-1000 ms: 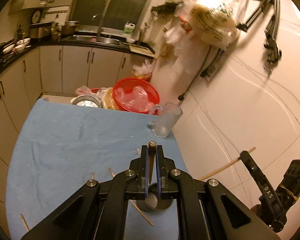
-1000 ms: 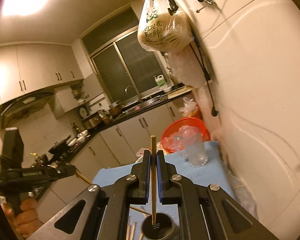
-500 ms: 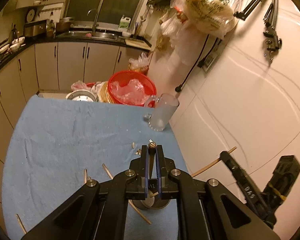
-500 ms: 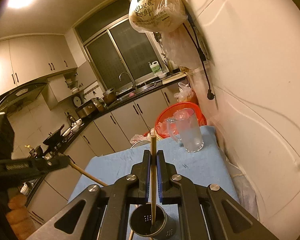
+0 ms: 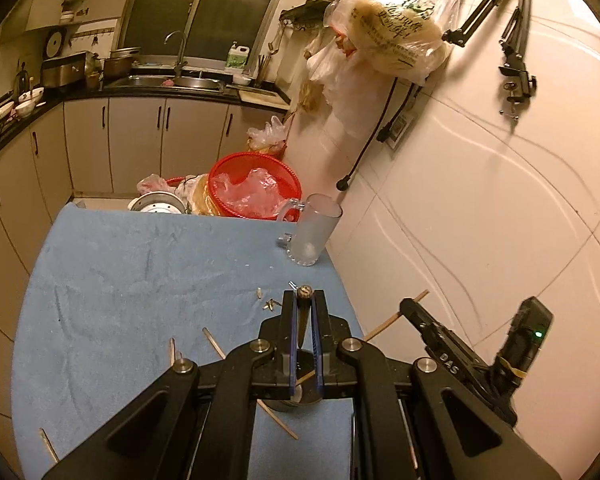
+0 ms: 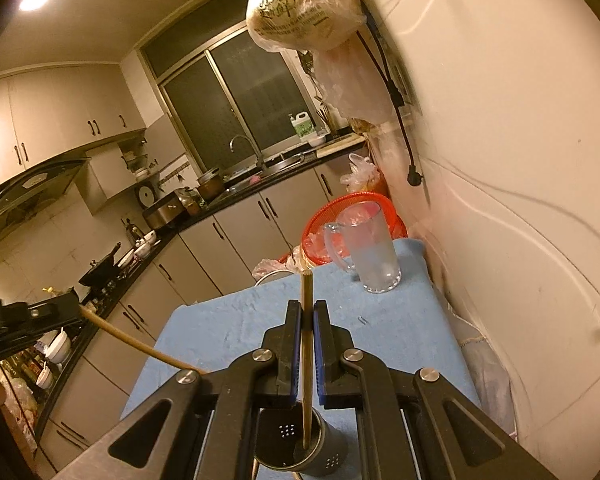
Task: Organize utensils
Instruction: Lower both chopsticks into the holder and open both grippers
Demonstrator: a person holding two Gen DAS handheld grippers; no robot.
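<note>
My right gripper (image 6: 307, 316) is shut on a wooden chopstick (image 6: 307, 300) that stands upright, its lower end inside the metal utensil holder (image 6: 300, 450) on the blue cloth. My left gripper (image 5: 304, 300) is shut on a dark-tipped chopstick (image 5: 304, 312) above the same holder (image 5: 296, 394), which is mostly hidden under the jaws. The right gripper (image 5: 408, 308) with its chopstick shows at the right of the left wrist view. The left gripper (image 6: 74, 304) with its chopstick shows at the left of the right wrist view. Several loose chopsticks (image 5: 214, 343) lie on the cloth.
A frosted glass mug (image 5: 312, 234) stands at the far right of the blue cloth (image 5: 140, 272), by the white tiled wall (image 5: 480, 220). A red basket (image 5: 254, 190) and a metal bowl (image 5: 158, 205) sit beyond the table's far edge. Small bits (image 5: 270, 303) lie near the left gripper.
Both grippers have lowered toward the holder, and the right chopstick's end has gone down into it. The view has tilted down, so the mug and cloth look closer.
</note>
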